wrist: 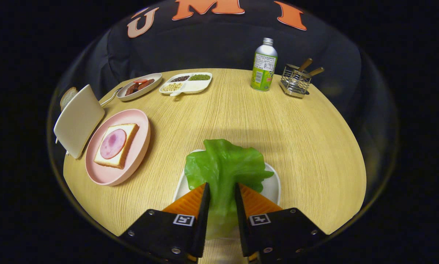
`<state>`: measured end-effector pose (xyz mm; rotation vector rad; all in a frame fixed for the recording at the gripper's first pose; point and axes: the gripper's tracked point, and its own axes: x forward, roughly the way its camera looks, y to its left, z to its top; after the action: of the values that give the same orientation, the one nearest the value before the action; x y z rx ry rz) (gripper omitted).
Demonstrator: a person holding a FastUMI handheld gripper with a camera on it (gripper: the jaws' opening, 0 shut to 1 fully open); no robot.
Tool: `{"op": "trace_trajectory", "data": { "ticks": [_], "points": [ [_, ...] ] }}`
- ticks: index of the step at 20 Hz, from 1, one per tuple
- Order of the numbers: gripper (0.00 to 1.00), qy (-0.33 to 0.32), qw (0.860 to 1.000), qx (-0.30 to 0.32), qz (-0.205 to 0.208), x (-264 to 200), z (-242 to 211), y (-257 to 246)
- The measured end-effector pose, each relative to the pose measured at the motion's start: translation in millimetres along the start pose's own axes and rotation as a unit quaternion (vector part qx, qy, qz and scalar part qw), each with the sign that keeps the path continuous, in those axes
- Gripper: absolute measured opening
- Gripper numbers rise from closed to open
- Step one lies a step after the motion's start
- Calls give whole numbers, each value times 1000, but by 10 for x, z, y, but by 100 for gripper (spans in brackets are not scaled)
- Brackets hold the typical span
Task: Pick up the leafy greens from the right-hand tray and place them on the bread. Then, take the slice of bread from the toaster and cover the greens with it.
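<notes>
Greens (225, 165) pinched at the stem end between both fingers of the gripper (221, 189), jaws closed to a narrow gap on the leaf. Leaf spread ahead of the fingertips, over a white tray (272, 185) at 6 o'clock on the table; whether lifted clear of the tray or touching it, could not tell.

Round table (241, 117), pale wood grain, ringed by black cloth wall.

At 9 o'clock from the greens, pink plate (131, 168) with bread (124, 146), a round slice of ham (113, 143) on top. Just beyond the plate at 9 to 10 o'clock, cream toaster (78, 121), tilted in this view, a slice (67, 97) poking out of its far end.

At 11 o'clock, well apart, oval dish (151, 86) holding sausages (139, 85) and something red. Beside it at 12, divided tray (195, 87): dark beans, green beans, pale beans in separate compartments, one compartment bare.

At 1 o'clock, bottle (264, 66), upright, silver cap, green label. Just beside it at 2, wire basket (295, 81) with two wooden handles sticking out, tilted.
</notes>
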<state>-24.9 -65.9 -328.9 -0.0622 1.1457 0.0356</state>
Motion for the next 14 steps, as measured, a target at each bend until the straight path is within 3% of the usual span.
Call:
{"op": "trace_trajectory", "data": {
  "ticks": [1,2,5,14],
  "points": [
    [27,2,1000,8,-1,-7,6,-11],
    [21,2,1000,12,-1,5,9,-5],
    [12,-7,999,39,8,-33,88,15],
    [10,-83,993,49,66,-521,654,449]
  ]
}}
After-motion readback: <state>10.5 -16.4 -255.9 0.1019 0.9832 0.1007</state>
